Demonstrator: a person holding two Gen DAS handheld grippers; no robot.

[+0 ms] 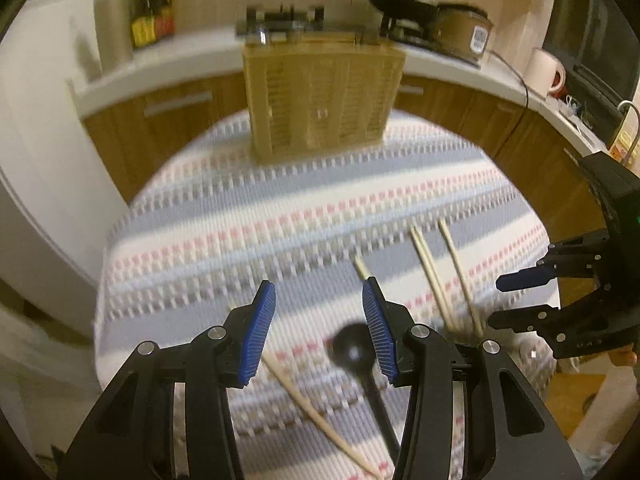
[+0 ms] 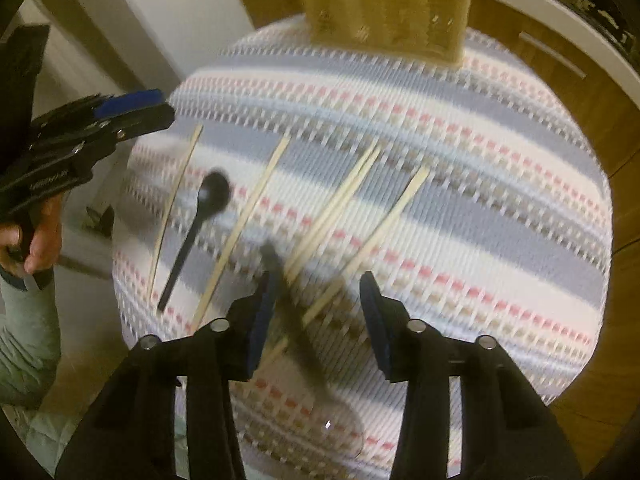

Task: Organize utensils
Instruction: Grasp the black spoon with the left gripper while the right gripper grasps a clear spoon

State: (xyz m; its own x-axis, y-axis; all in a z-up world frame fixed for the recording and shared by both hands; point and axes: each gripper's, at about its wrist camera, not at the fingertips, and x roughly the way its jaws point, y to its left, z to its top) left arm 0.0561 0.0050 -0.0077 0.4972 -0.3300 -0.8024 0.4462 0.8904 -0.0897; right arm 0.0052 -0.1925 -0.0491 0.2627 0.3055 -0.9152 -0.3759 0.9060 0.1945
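L claw [image 1: 319, 320] half open, empty, over black spoon [image 1: 352, 350]. R claw [image 2: 316, 320] half open, nothing gripped, above a dark utensil [image 2: 280, 276], prob a 2nd spoon, view blurred. Risk: it crosses chopsticks [image 2: 360, 248], so R may pinch both or scatter them. Holder [image 1: 320, 96] at far edge.

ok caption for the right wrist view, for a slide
Right gripper open above chopsticks and a black spoon on a striped cloth.

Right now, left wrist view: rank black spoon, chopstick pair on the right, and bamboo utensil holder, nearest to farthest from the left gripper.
1. black spoon: its bowl lies just below the left gripper, between the fingers.
2. chopstick pair: right of it, mid-cloth.
3. bamboo utensil holder: at the table's far edge.
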